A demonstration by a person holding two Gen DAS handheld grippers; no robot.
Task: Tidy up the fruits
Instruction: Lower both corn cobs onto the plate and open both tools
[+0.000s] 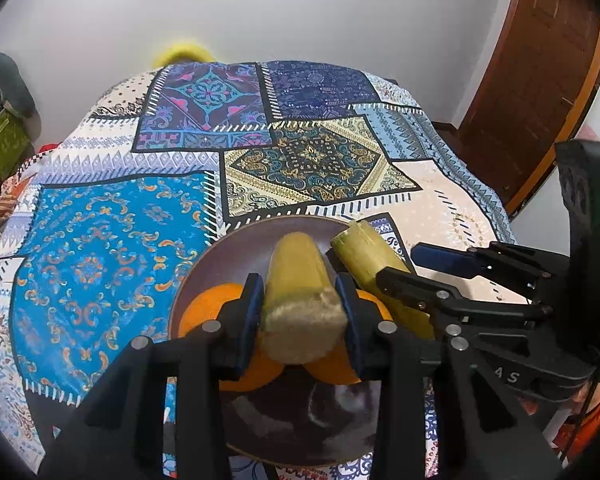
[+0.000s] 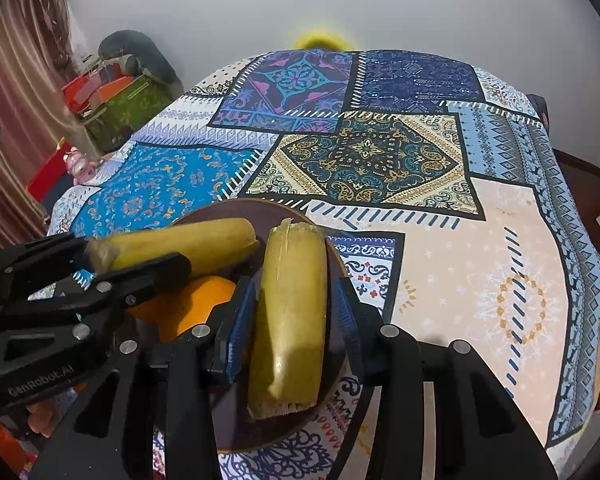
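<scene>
Patchwork tablecloth (image 1: 112,240), cane pieces (image 1: 300,292) in both claws

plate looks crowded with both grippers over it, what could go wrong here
The left gripper and right gripper each hold a sugarcane piece close together over the plate; they could knock together. A released piece may roll off the oranges.
</scene>
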